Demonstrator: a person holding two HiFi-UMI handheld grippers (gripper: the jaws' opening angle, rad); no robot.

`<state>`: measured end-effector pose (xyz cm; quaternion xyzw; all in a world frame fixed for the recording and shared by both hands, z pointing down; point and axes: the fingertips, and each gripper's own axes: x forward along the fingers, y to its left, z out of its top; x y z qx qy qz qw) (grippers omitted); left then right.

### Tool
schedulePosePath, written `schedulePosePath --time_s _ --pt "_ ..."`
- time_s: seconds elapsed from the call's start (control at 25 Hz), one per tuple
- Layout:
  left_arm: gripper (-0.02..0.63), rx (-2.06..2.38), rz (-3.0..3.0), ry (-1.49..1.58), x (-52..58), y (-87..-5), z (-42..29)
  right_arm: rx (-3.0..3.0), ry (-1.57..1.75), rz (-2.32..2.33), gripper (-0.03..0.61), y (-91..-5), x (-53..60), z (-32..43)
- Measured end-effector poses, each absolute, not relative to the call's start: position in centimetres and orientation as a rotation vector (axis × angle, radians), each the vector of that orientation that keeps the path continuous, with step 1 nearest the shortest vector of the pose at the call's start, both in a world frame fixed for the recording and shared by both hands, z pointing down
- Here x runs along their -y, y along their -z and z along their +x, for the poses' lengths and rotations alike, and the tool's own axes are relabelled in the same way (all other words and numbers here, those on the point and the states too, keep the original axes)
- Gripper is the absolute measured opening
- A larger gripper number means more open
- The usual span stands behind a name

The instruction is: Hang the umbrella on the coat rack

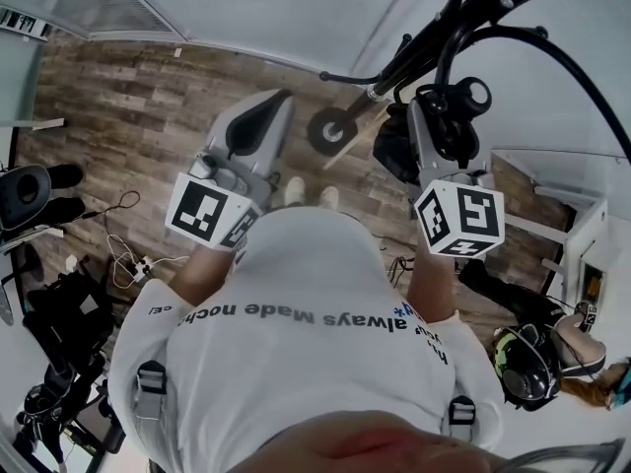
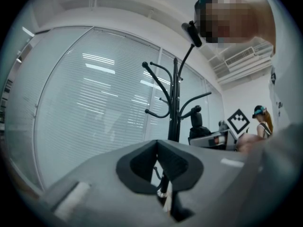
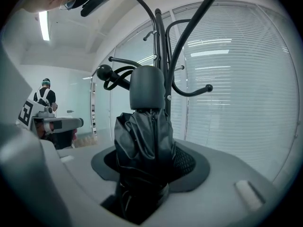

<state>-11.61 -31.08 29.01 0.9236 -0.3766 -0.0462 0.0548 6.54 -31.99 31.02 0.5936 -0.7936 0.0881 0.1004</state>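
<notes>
Right gripper [image 3: 151,157] pinched the folded umbrella [image 3: 144,136], coat rack [image 3: 161,46] directly beyond. Left gripper [image 2: 156,143] was pressed together. Only the head view showed the rack's base [image 1: 330,129] and floor cables [image 1: 128,259].

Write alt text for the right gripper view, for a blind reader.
The right gripper clamps a folded black umbrella, with a black coat rack with curved hooks close behind it. Window blinds fill the right side; a person stands far off at left.
</notes>
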Motion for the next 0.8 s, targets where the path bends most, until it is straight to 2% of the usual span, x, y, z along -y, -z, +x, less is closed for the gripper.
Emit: schedulePosePath --time_s 0.8 --pt "0.0 1.19 2.785 0.111 32.1 -29.5 -10.6 2.301 -0.342 1.71 0.23 -34.4 34.6 8.0"
